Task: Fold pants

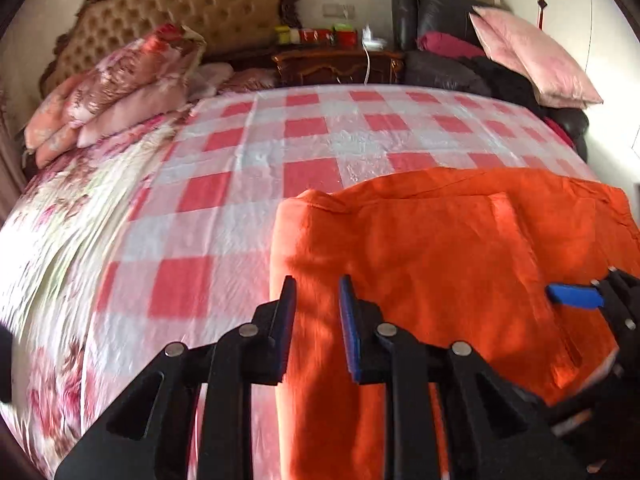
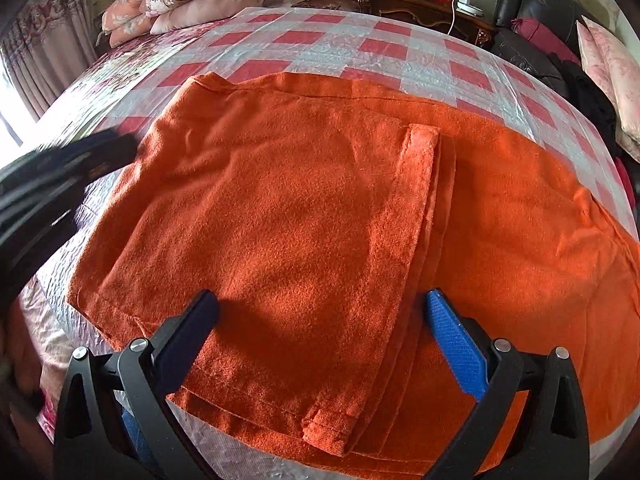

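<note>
Pants (image 2: 280, 208) (one pair, folded); left gripper (image 1: 316, 292) narrow, empty; right gripper (image 2: 320, 308) wide, empty.

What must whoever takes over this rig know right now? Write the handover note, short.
Left gripper: jaws narrowly apart, nothing held, at the pants' left edge.
Right gripper: jaws wide open, empty, above the pants' near edge.
Orange pants: flat on the checked sheet on the bed.
Done: one layer is folded over, and its hem lies across the middle.
Left: probably one more fold to make them compact, then smoothing.
</note>
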Demonstrator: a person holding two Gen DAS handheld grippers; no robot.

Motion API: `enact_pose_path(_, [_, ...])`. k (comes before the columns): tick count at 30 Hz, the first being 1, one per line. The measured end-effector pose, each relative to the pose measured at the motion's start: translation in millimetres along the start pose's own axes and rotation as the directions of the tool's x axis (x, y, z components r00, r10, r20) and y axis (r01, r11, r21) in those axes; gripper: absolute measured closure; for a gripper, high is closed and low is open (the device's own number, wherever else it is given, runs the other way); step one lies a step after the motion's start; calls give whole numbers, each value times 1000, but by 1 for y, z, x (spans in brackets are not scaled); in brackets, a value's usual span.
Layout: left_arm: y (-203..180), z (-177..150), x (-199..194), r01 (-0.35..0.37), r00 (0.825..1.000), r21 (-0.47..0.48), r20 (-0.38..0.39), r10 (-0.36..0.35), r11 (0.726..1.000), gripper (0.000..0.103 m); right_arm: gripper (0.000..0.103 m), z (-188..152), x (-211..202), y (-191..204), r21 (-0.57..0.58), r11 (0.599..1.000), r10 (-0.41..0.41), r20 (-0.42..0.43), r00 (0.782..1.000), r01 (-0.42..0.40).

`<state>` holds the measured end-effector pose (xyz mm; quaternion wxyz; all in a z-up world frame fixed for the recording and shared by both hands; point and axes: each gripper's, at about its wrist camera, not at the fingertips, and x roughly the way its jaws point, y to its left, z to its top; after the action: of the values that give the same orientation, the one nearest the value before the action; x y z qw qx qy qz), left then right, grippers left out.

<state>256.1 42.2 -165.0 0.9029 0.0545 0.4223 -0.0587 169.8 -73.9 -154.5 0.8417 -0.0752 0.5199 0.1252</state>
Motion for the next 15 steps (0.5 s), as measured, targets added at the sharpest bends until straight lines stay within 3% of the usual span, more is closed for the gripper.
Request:
enact_pose_path(3, [17, 17, 34, -52, 996, 1, -76, 52, 999, 87, 4, -1, 0, -1, -7, 1000, 6, -2, 1000, -6])
enact_pose_path(7, [45, 36, 44, -109, 992, -72, -72, 103, 991, 87, 4, -2, 0, -1, -15, 1000, 13, 0, 1000, -13])
enact_pose_path(9, [48, 46, 37, -56, 998, -103, -31, 53, 993, 87, 4, -1, 0, -1, -14, 1000, 12, -2, 1000, -12])
enact_pose_path(12, [33, 50, 32, 77, 997, -50, -16, -78, 996, 87, 4, 1, 0, 0, -20, 1000, 14, -12, 1000, -14])
enact_pose_path(13, [28, 48, 35, 79, 996, -24, -37, -79, 997, 87, 4, 1, 0, -1, -21, 1000, 15, -11, 1000, -15])
enact_pose_path(15, [24, 48, 50, 19, 997, 16, -70, -18, 1000, 84, 4, 0, 1, 0, -19, 1000, 14, -9, 1000, -14])
